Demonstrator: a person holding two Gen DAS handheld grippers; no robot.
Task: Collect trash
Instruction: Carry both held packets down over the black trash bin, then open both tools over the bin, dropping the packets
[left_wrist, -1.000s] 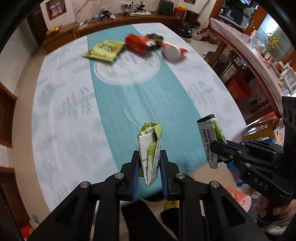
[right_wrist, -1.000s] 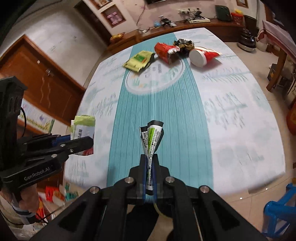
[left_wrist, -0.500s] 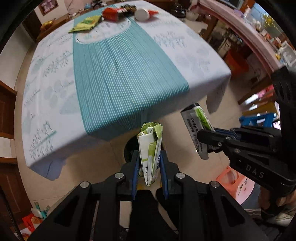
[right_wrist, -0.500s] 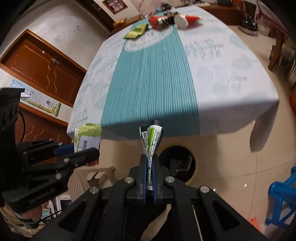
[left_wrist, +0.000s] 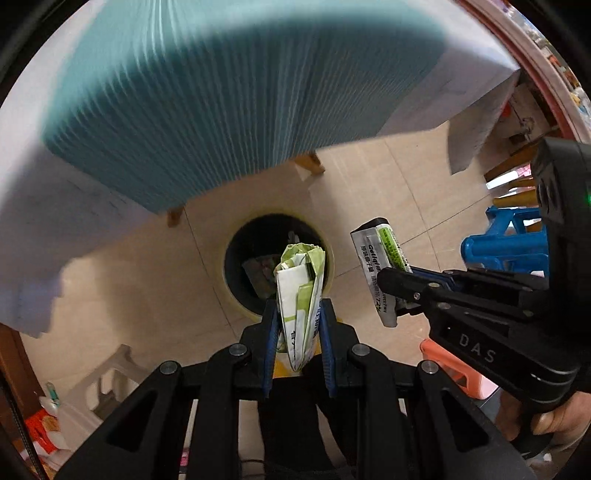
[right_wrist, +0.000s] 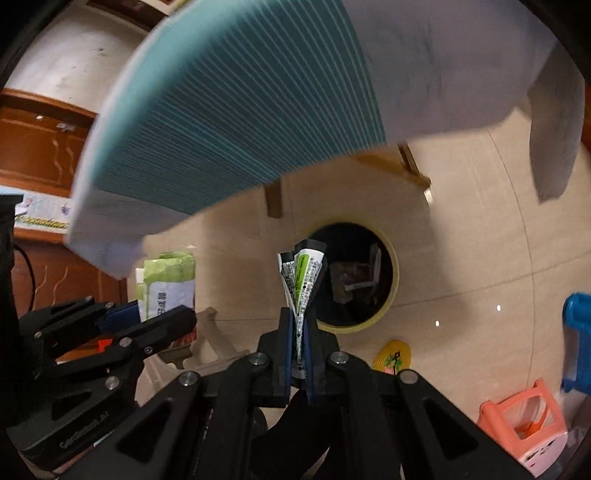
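Trash: crumpled green-white carton (left_wrist: 301, 295) pinched by left gripper (left_wrist: 298, 332) | flattened foil sachet (right_wrist: 302, 280) pinched by right gripper (right_wrist: 298, 343)

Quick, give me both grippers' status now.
Left gripper: shut on the green-and-white wrapper.
Right gripper: shut on the silver-and-green wrapper.

Crumpled green-and-white wrapper (left_wrist: 301, 291) upright over the round bin (left_wrist: 236, 240) (litter inside); flattened silver-green sachet (right_wrist: 303, 280) alongside.
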